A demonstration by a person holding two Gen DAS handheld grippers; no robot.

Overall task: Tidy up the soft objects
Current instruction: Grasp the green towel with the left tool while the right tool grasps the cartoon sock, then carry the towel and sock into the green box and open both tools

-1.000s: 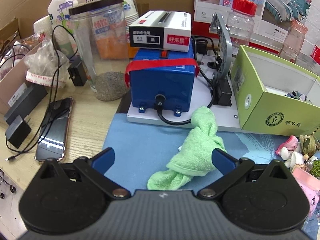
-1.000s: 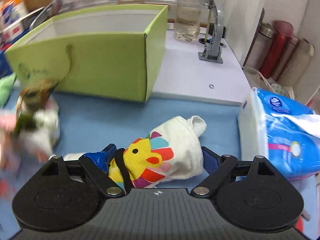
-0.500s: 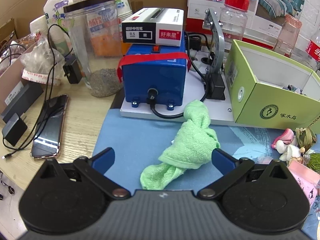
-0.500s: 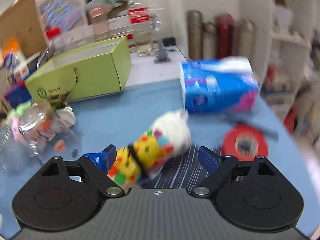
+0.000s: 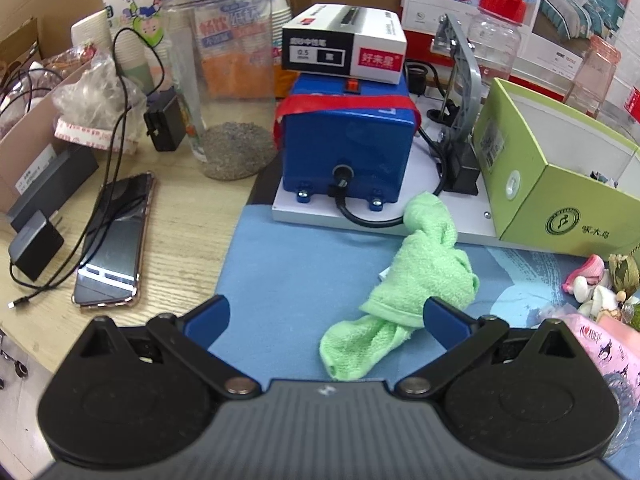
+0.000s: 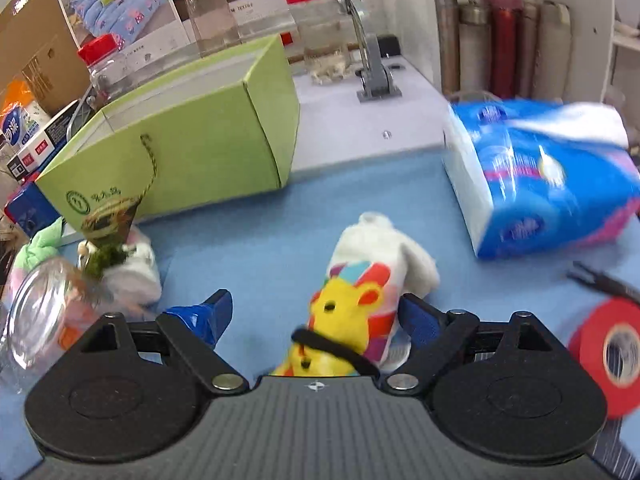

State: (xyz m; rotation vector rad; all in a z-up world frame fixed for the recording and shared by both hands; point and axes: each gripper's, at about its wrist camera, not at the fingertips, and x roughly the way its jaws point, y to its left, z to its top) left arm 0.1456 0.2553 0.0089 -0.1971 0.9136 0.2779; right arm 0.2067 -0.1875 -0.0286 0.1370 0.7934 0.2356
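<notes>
Blue-tipped, both spread: right gripper (image 6: 314,314) straddles printed pouch (image 6: 360,292), left gripper (image 5: 324,316) green towel (image 5: 416,276).

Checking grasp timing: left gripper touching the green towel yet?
Cannot tell. In the left wrist view the towel overlaps the right fingertip of the open left gripper, but no contact or gap shows plainly.

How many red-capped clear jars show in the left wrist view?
1. The red-capped jar stands at the back, behind the green box and right of the blue device. Others may be hidden behind the clutter.
</notes>
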